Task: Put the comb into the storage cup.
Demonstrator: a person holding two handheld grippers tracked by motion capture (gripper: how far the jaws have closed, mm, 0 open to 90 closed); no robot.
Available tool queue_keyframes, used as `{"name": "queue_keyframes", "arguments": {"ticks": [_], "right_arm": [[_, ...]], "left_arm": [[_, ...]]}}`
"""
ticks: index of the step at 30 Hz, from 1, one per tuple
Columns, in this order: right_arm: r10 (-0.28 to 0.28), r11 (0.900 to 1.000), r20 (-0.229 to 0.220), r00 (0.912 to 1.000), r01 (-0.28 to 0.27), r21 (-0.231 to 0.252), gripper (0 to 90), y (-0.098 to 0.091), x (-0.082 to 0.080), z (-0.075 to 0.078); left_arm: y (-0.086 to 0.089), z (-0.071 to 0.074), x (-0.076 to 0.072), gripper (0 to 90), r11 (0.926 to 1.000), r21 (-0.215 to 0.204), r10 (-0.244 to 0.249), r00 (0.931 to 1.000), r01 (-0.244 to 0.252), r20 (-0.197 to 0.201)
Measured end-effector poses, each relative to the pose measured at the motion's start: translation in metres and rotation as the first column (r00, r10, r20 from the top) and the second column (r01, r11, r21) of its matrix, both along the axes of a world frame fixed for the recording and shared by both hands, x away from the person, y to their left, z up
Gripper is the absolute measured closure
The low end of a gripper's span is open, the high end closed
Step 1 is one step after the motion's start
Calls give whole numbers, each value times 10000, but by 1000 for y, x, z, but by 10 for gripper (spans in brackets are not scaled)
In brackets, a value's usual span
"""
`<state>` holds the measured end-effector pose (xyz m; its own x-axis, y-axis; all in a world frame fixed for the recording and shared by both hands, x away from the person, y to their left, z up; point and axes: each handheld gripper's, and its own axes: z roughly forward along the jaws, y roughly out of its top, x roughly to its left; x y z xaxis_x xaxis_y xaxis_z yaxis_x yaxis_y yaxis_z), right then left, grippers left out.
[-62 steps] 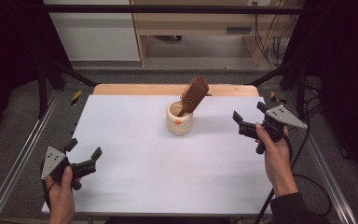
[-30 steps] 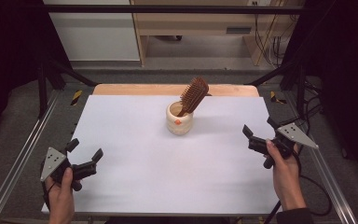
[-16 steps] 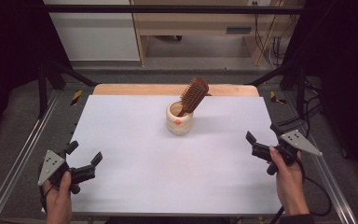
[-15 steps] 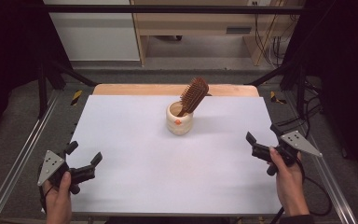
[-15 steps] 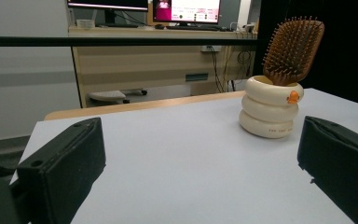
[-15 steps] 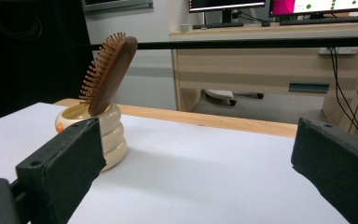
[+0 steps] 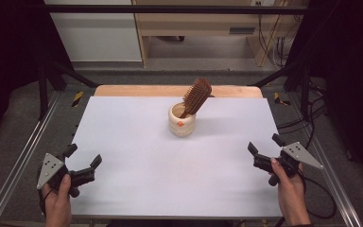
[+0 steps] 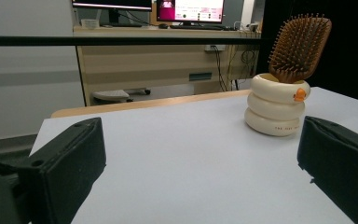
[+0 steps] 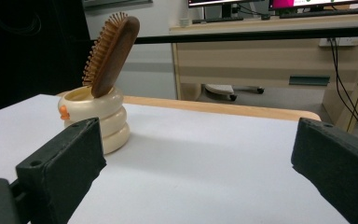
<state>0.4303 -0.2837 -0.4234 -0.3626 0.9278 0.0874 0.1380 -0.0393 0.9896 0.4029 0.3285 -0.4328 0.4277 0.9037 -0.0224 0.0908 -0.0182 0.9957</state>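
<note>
a wooden hairbrush [image 7: 196, 96] stands handle-down in a cream ringed cup [image 7: 182, 121], its bristled head leaning out over the rim toward the far right. the cup sits on the white table top [image 7: 137, 156] a little beyond the middle, nearer the far edge than the near one, and carries a small orange mark [image 7: 181, 124] on the side facing the person. in the left gripper view the cup [image 8: 275, 105] shows 3 stacked rings, with the bristles of the brush [image 8: 299, 48] turned toward that camera; in the right gripper view the smooth wooden back of the brush [image 9: 112, 55] is what faces the lens. the left gripper [image 7: 81, 160] is held at the near left corner of the table, jaws spread wide with nothing between them. the right gripper [image 7: 263, 147] is held at the near right edge, jaws likewise spread wide and empty. both grippers are well apart from the cup, 1 on each side, each pointing in toward it. a hand [image 7: 56, 203] grips each tool from the near side. a strip of bare wood [image 7: 137, 90] runs along the table's far edge, and a desk with 2 monitors [image 8: 149, 4] stands beyond it.
</note>
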Motion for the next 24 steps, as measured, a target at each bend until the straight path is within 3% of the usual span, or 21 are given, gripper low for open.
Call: {"name": "queue_keyframes", "arguments": {"ticks": [9,24], "right_arm": [[179,9997,-188,9997,-183,-185,28,6,-4,-14],[777,9924,-563,9954,-826,-915,28,23,-6,-31]], "left_arm": [[-1,0,0,11,10000,19,-22,10000,22,27],[-3,-1,1,11,9999,-43,-136,9999,136,-15]]}}
